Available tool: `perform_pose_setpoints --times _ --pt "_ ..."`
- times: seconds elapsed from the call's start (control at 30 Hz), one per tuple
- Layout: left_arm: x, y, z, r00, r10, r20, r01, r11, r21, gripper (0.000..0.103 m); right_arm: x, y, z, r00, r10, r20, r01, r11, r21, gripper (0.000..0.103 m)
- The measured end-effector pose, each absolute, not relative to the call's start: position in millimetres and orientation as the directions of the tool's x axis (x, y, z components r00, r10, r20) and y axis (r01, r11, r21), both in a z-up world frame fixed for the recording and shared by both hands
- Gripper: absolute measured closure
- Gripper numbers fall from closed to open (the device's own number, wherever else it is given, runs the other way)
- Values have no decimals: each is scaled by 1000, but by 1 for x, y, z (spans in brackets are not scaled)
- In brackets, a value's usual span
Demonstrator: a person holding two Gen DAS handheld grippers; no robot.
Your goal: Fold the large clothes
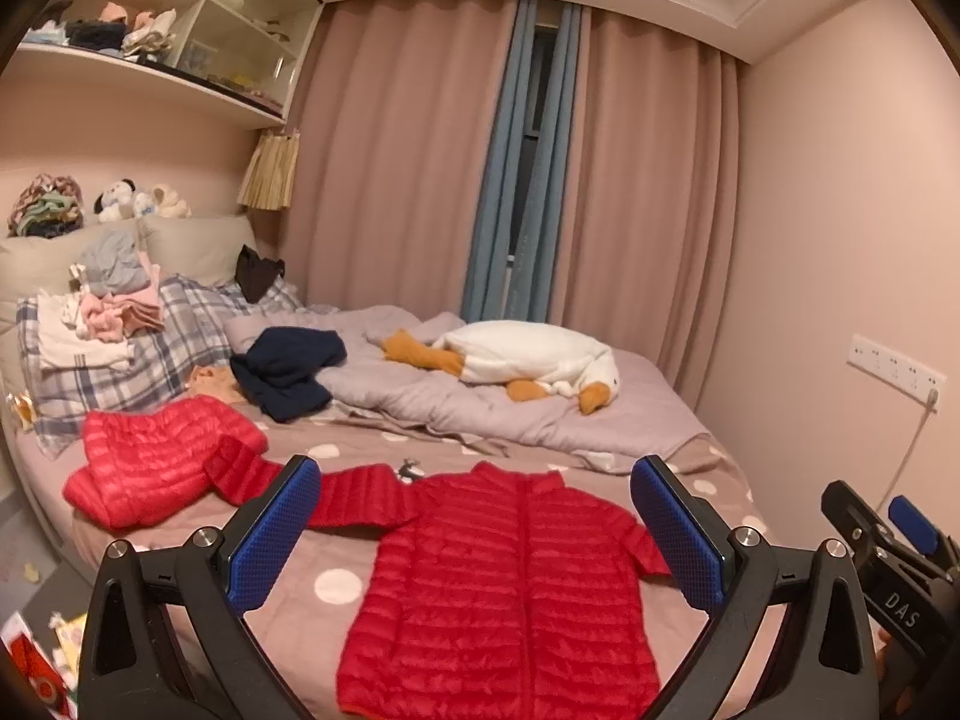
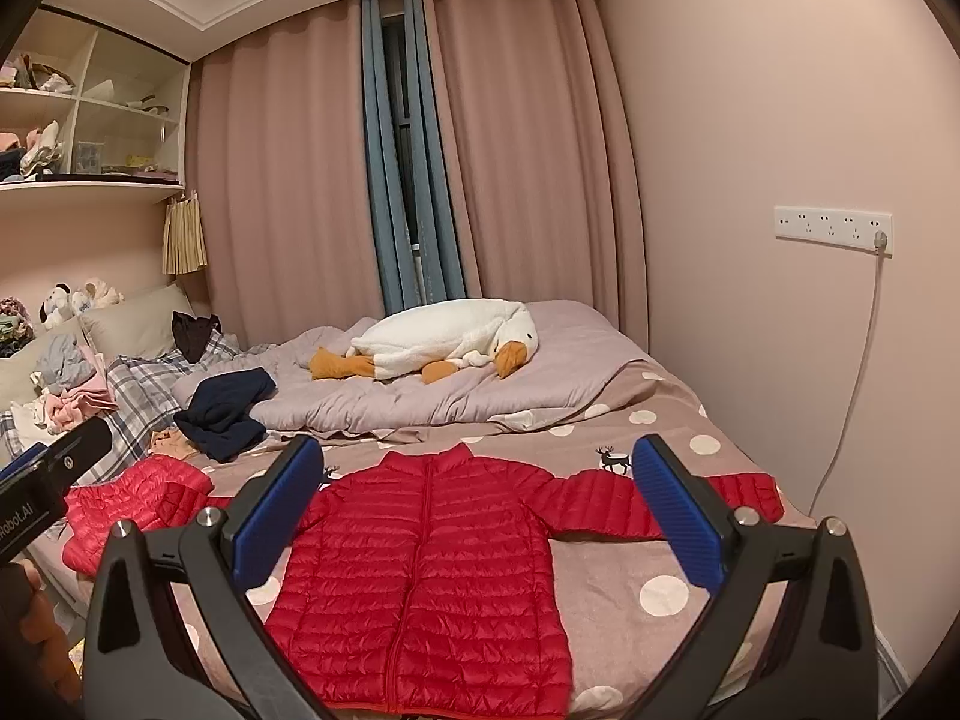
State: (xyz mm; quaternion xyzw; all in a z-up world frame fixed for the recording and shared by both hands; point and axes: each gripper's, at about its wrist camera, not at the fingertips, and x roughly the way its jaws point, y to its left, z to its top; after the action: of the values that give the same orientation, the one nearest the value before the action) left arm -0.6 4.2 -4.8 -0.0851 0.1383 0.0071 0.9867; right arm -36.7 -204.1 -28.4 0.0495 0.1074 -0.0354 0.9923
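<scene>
Polka-dot bed (image 2: 660, 546) first, with red puffer jacket (image 2: 432, 558) spread flat, front up, sleeves out. Above it, left gripper (image 1: 474, 531) and right gripper (image 2: 480, 516), fingers wide apart, holding nothing. Best to pinch sleeve cuff and shoulder together, then fold inward smoothly.

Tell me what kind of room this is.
A home bedroom, most likely: a bed in a polka-dot sheet, a goose plush toy on the duvet, floor-length curtains, and a red down jacket spread flat for folding.

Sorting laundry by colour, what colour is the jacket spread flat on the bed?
Red jacket, quilted; the right wrist view shows it best.
</scene>
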Motion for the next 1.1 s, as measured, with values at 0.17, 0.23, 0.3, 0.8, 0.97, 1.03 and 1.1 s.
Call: perform_pose_setpoints --times 0.17,0.23,0.3,0.8,0.97,1.03,1.1 --pt "-1 4 -4 961 -11 -277 -34 987 -157 1 -35 -205 -29 973 -62 -222 84 992 90 0" --pt "-1 4 -4 962 -9 -274 -36 987 -159 1 -35 -205 -28 973 -58 -222 80 993 91 0" --pt "-2 5 -4 962 -9 -272 -36 987 -160 1 -35 -205 -28 974 -60 -220 81 993 89 0" --pt "-2 8 -3 963 -5 -270 -40 986 -160 1 -36 -203 -27 974 -56 -219 77 994 84 0" --pt "-2 8 -2 963 -5 -270 -40 986 -160 1 -36 -202 -27 974 -57 -220 77 993 85 0" --pt "-3 8 -3 963 -5 -270 -39 986 -159 1 -36 -202 -27 974 -55 -219 75 993 85 0" --pt "-3 9 -3 963 -6 -271 -40 986 -161 1 -35 -202 -27 973 -55 -222 76 993 88 0"
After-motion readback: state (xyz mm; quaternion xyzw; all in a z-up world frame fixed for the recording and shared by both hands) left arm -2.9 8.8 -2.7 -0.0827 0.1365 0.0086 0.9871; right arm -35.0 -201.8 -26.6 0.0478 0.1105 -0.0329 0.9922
